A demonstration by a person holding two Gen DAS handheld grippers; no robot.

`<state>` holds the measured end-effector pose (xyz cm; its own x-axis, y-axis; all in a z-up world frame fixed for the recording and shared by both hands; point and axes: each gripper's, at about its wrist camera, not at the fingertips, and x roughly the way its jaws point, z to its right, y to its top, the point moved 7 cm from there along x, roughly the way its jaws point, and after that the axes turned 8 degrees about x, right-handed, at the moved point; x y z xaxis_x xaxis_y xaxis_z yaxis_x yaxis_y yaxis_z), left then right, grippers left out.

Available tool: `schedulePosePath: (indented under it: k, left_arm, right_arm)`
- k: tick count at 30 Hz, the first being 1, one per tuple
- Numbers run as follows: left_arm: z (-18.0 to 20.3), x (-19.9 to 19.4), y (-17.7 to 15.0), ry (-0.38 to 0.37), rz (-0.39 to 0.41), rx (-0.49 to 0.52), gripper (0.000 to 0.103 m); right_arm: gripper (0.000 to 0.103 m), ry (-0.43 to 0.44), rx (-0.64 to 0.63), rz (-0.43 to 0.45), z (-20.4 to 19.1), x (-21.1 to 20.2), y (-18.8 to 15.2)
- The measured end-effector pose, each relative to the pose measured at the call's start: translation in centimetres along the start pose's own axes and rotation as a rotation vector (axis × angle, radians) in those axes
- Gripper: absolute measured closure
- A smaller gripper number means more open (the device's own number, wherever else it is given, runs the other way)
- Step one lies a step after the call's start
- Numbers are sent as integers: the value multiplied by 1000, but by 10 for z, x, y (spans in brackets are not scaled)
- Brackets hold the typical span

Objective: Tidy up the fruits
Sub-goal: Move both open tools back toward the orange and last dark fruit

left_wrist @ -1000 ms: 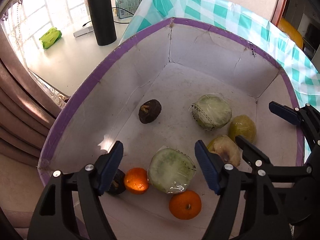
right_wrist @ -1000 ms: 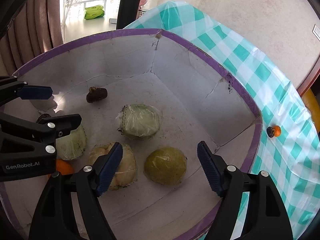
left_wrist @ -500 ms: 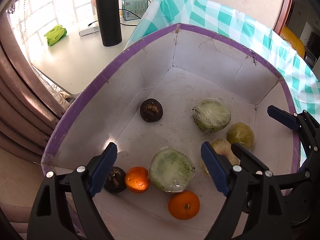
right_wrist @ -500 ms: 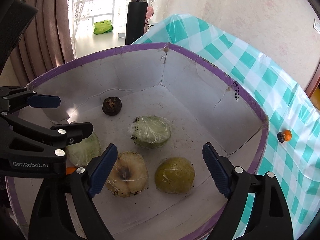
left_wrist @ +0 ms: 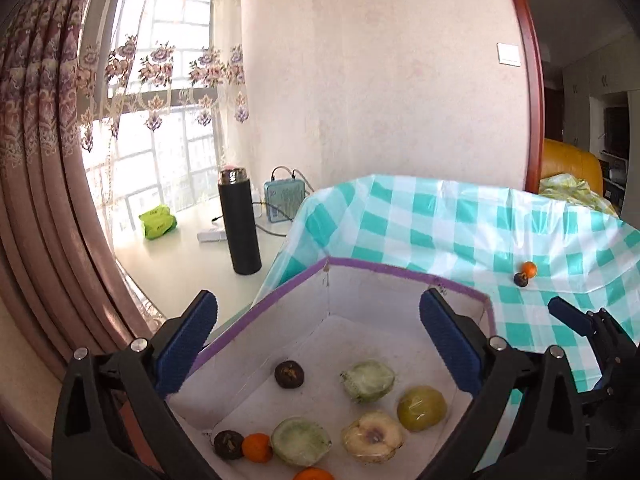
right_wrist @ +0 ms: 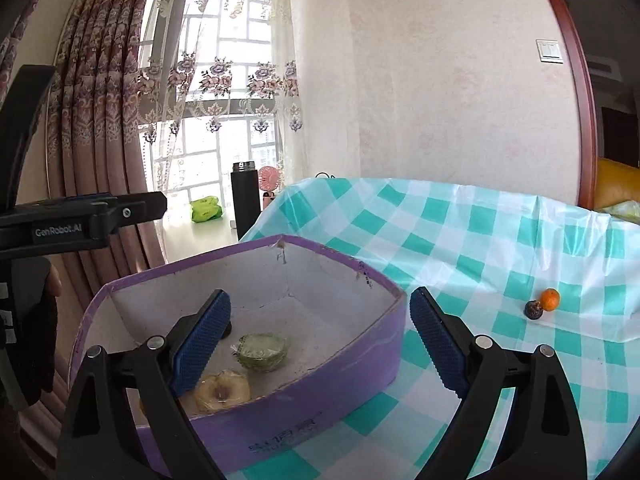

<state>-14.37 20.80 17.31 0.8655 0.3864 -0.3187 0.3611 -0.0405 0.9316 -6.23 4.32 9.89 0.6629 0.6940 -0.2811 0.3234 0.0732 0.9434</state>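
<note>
A purple-rimmed cardboard box (left_wrist: 400, 270) (right_wrist: 320, 360) holds wrapped fruit halves: a green one (left_wrist: 368, 376) (right_wrist: 263, 351), another green one (left_wrist: 301, 442), a pale cut one (left_wrist: 372, 437) (right_wrist: 222, 391), a yellow-green one (left_wrist: 421, 407). It also holds two dark fruits (left_wrist: 289, 374), (left_wrist: 228, 445) and oranges (left_wrist: 258, 447), (left_wrist: 313, 474). A small orange (left_wrist: 529, 269) (right_wrist: 550, 299) and a dark fruit (left_wrist: 520, 279) (right_wrist: 533, 311) lie together on the checked cloth. My left gripper (left_wrist: 318, 344) is open and empty above the box. My right gripper (right_wrist: 320, 340) is open and empty over the box's near right.
The table wears a teal-and-white checked plastic cloth (right_wrist: 480, 240). Beyond it a white sill holds a black flask (left_wrist: 239, 222) (right_wrist: 245, 202), a green packet (left_wrist: 158, 222), a teal device with cables (left_wrist: 284, 200) and a pink fan (right_wrist: 269, 184). Curtains hang left. The left gripper's body (right_wrist: 80, 220) shows at left.
Both grippers have lifted and tilted up away from the box, so the wall, window and far cloth now show. Both stay open and empty. The fruits have not moved.
</note>
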Motion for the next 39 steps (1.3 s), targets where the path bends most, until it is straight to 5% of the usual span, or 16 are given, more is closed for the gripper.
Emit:
schedulePosePath:
  k: [2, 5, 10, 13, 18, 22, 28, 39]
  left_arm:
    - [41, -15, 16, -99, 80, 35, 2]
    - [108, -21, 23, -293, 98, 58, 2]
    - [235, 5, -6, -531, -53, 142, 2]
    - [283, 31, -33, -571, -122, 166, 2]
    - [314, 108, -58, -496, -266, 110, 2]
    - [328, 158, -66, -474, -322, 70, 2]
    - [344, 205, -60, -458, -303, 43, 2]
    - [330, 282, -60, -509, -454, -252, 2]
  right_arm:
    - [15, -81, 55, -6, 40, -3, -1]
    - [15, -210, 175, -13, 102, -16, -6]
    - [15, -422, 273, -93, 188, -32, -29]
    - [15, -597, 293, -151, 237, -41, -48]
    - [15, -809, 407, -249, 311, -46, -75]
    - [15, -827, 486, -241, 337, -42, -79]
    - [15, -771, 469, -228, 339, -22, -68]
    - [15, -668, 402, -287, 364, 42, -46]
